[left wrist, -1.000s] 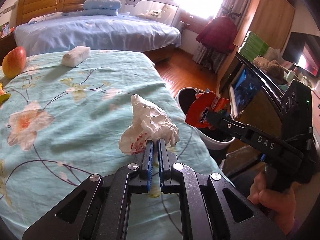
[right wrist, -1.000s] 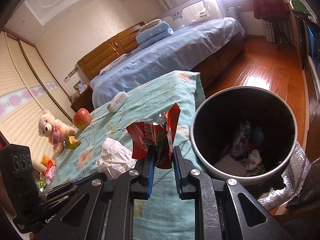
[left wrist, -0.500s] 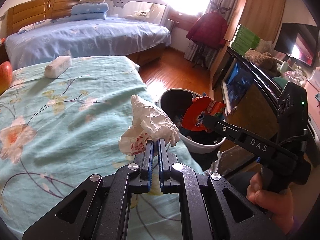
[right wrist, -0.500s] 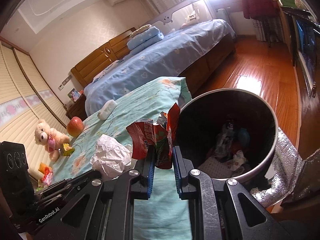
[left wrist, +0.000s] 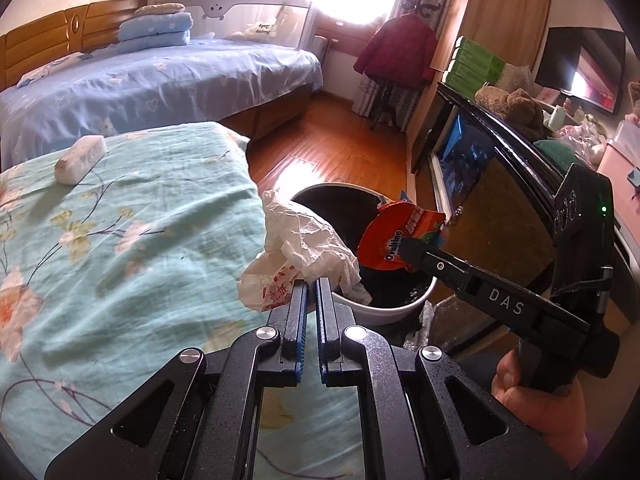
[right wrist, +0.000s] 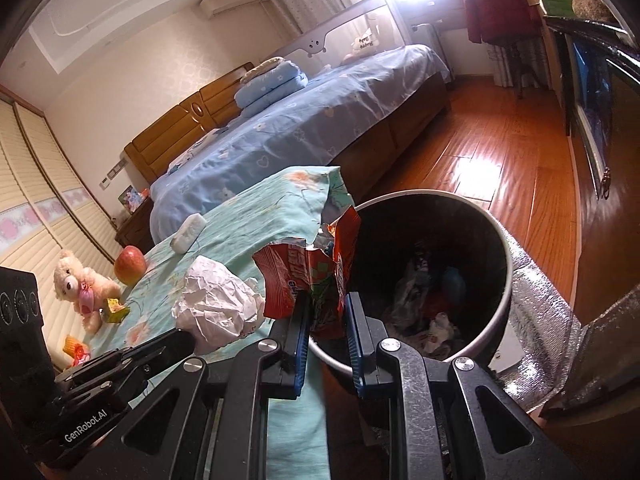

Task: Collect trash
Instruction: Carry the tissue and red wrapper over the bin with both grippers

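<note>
**Both loads carried to the bin**

Left gripper (left wrist: 311, 284) jaws are clamped on the crumpled paper (left wrist: 304, 248); right gripper (right wrist: 326, 308) jaws pinch the red wrapper (right wrist: 308, 276), held at the bin (right wrist: 506, 280) rim so each drops straight in.

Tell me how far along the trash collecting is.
Done: some rubbish already lies inside the round black bin. In hand: the left gripper pinches crumpled white paper; the right gripper holds a torn red snack wrapper at the bin's rim. Left: dropping both.
</note>
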Available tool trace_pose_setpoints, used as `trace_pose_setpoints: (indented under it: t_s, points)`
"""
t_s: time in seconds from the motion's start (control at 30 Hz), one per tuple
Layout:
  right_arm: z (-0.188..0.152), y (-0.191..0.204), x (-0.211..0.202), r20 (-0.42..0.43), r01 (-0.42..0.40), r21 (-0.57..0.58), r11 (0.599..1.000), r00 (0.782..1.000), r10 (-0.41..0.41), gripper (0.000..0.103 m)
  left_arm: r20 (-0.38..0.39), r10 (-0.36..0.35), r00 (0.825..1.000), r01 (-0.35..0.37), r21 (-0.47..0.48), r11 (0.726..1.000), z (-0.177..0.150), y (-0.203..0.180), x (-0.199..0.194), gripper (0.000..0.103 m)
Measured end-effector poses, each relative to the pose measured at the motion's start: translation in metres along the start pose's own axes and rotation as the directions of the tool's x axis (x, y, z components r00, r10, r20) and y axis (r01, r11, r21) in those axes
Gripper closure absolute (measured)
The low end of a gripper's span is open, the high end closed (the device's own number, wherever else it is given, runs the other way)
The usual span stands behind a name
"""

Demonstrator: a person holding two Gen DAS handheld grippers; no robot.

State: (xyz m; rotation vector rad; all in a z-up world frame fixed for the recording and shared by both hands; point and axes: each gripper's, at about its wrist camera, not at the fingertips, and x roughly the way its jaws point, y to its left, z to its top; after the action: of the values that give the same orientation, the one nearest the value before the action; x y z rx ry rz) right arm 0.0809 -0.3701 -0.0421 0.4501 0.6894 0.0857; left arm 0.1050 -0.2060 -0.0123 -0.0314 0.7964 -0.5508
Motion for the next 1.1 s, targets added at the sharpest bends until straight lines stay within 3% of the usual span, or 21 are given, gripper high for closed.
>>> trace_pose_setpoints:
  t_s: [1.1]
  points:
    - [0.022,-0.036,0.016,-0.017,0.085,0.021,0.996,0.996,-0.085,0.086,-0.036,-0.007,0.999,0.009,0.04,0.999,0.025,-0.019,0.04,0.099]
